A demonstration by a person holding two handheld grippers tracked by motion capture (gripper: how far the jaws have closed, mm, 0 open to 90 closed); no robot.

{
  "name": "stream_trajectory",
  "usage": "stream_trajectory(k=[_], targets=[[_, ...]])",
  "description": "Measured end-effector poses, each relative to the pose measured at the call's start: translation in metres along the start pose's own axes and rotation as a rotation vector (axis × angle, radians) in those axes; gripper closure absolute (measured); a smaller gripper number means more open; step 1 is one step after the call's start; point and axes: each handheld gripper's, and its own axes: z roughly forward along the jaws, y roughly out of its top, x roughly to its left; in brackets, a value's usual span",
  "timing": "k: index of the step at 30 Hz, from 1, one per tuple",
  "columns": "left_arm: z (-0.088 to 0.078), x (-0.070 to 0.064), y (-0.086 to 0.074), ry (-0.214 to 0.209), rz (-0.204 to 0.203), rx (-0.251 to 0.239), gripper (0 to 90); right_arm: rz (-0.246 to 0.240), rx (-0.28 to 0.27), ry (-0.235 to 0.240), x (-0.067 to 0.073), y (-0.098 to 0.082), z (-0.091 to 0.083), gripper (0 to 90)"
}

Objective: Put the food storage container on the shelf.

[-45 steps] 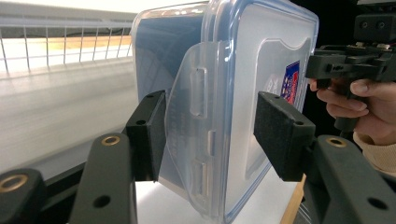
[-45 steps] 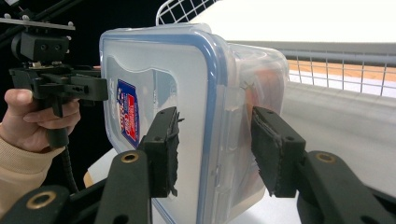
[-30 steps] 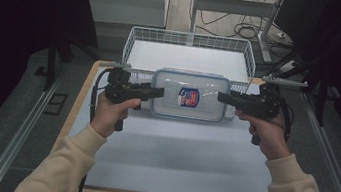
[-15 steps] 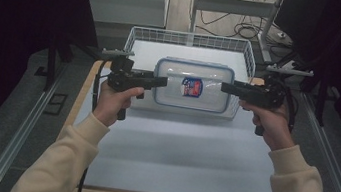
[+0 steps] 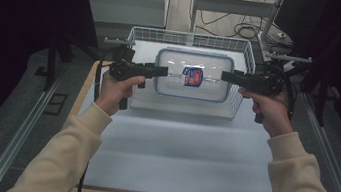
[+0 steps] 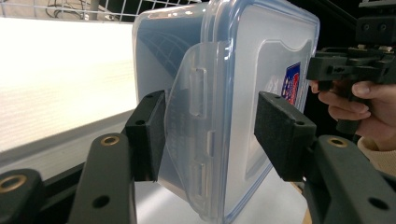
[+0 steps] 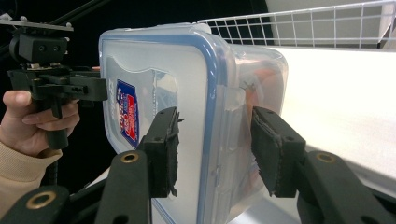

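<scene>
- I've got the clear lidded container (image 5: 193, 75) up between both hands, and it now sits over the wire basket (image 5: 248, 56) at the far edge of the table (image 5: 174, 162); a second ago it hung nearer me, in front of the basket.
- My left gripper (image 5: 162, 70) has its jaws either side of the container's left end: one pad presses the side latch (image 6: 198, 135), the other stands a little off the lid (image 6: 261, 84).
- My right gripper (image 5: 225, 76) straddles the right end, jaws parted around the blue-sealed rim, a small gap on each side.
- The label (image 5: 192, 76) faces up, and both hands have moved forward with the load.
</scene>
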Motion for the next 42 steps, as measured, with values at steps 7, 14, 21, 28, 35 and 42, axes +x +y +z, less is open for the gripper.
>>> stream_trajectory(k=[7,14,21,28,35,42], targets=[[0.005,0.015,0.003,-0.008,-0.011,-0.013,45.2,0.0,0.013,-0.008,-0.006,0.008,0.011,53.0],[0.013,0.025,0.018,-0.015,-0.013,0.009,45.2,0.02,0.012,-0.013,-0.015,0.017,0.018,53.0],[0.023,0.033,0.037,-0.012,0.001,0.031,45.2,0.046,0.008,-0.015,-0.03,0.029,0.023,52.9],[0.033,0.046,0.05,-0.022,-0.027,0.038,45.2,0.078,0.011,-0.021,-0.041,0.041,0.029,52.9],[0.038,0.06,0.054,-0.024,-0.069,0.04,45.4,0.106,0.041,-0.02,-0.054,0.05,0.043,52.7],[0.043,0.067,0.06,-0.021,-0.128,0.057,45.2,0.161,0.032,-0.019,-0.064,0.055,0.051,52.1]])
